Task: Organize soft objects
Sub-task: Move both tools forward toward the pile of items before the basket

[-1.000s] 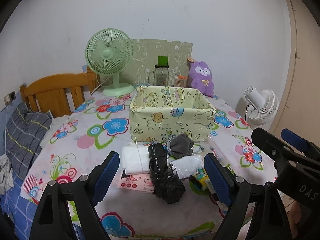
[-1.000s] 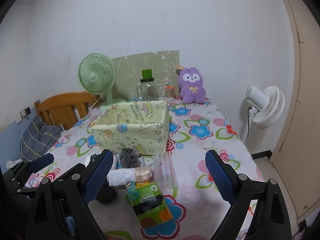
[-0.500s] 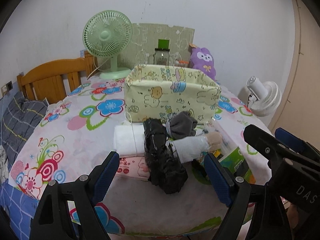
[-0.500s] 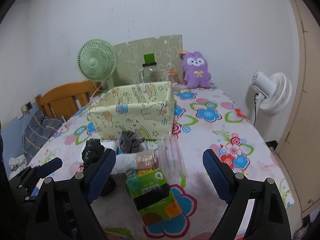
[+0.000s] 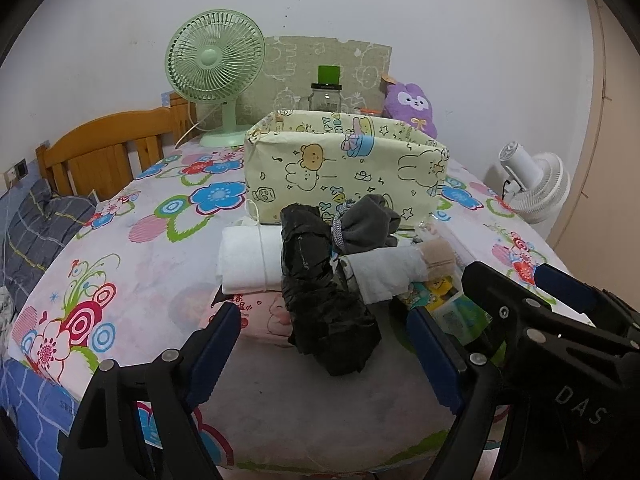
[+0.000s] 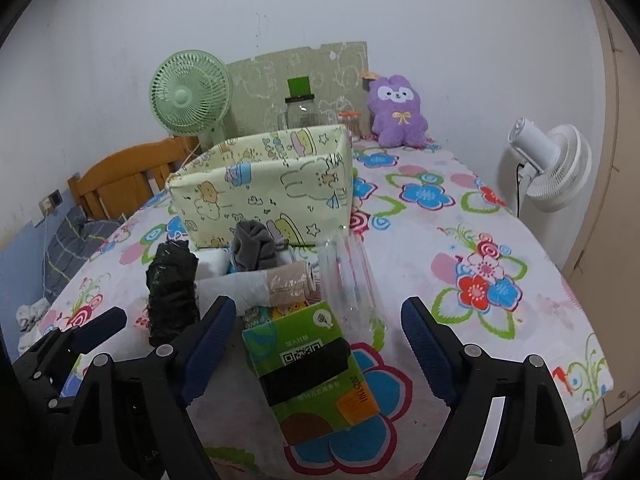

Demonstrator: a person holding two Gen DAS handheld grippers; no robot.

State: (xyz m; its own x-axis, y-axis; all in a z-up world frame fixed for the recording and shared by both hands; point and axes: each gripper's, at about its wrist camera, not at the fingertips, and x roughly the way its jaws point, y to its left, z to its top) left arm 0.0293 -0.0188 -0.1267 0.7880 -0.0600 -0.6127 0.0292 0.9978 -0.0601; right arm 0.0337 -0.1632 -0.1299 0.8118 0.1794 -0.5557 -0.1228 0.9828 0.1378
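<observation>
Progress, left wrist view: I judge the sorting not yet begun. My left gripper (image 5: 320,344) stands open with nothing between its blue pads, hanging over the near end of the black bundle (image 5: 320,284). The white roll (image 5: 250,262), grey cloth (image 5: 366,224) and taped white roll (image 5: 390,274) all lie on the table (image 5: 160,256), in a heap just near of the patterned box (image 5: 344,170). My right gripper (image 5: 552,304) shows at the right edge. The box's inside is hidden by its near wall, so I cannot tell whether anything is in it. A pink pack (image 5: 260,312) is mostly covered.

Right wrist view: my right gripper (image 6: 316,332) has just been closing a little but is open and grips nothing; the green pack (image 6: 312,364) lies between its fingers, untouched. The clear plastic item (image 6: 348,276) beside it is hard to identify. The box's floor is hidden here too.
</observation>
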